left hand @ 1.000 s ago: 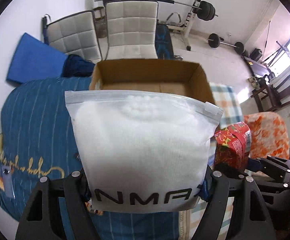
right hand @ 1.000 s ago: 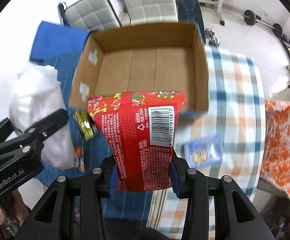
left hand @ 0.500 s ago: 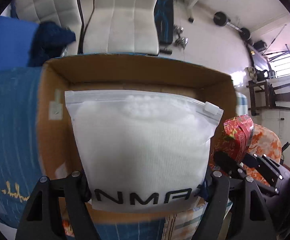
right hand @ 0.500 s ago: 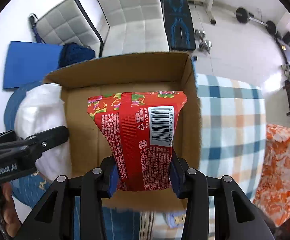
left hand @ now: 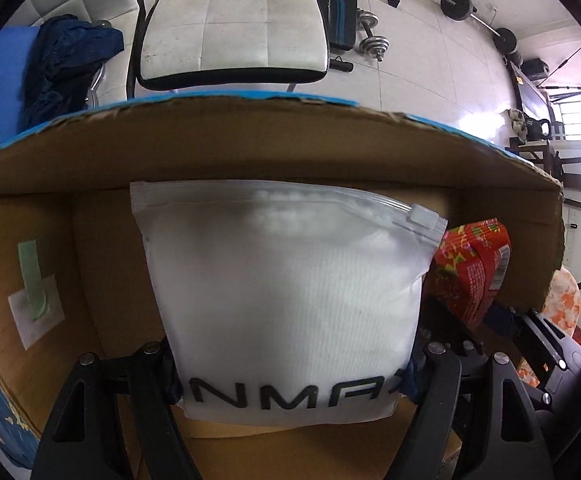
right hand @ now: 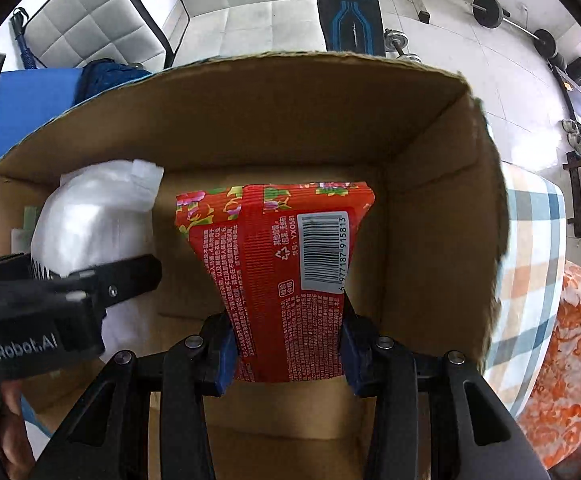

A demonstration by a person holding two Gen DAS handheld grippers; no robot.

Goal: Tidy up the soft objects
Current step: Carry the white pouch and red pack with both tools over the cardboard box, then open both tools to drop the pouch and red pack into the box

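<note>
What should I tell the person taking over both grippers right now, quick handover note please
Left gripper: shut on the white zip bag, held inside the cardboard box, toward its left side.
Right gripper: shut on the red packet, also inside the box, to the right of the white bag.
Done: both soft items carried into the box.
Left: neither is released yet. Probably lower each to the box floor, open the jaws and withdraw. Whether either item already touches the floor cannot be told.

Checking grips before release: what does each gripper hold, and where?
Left gripper clamps the white zip bag at its bottom edge; right gripper clamps the red packet at its lower end.
</note>
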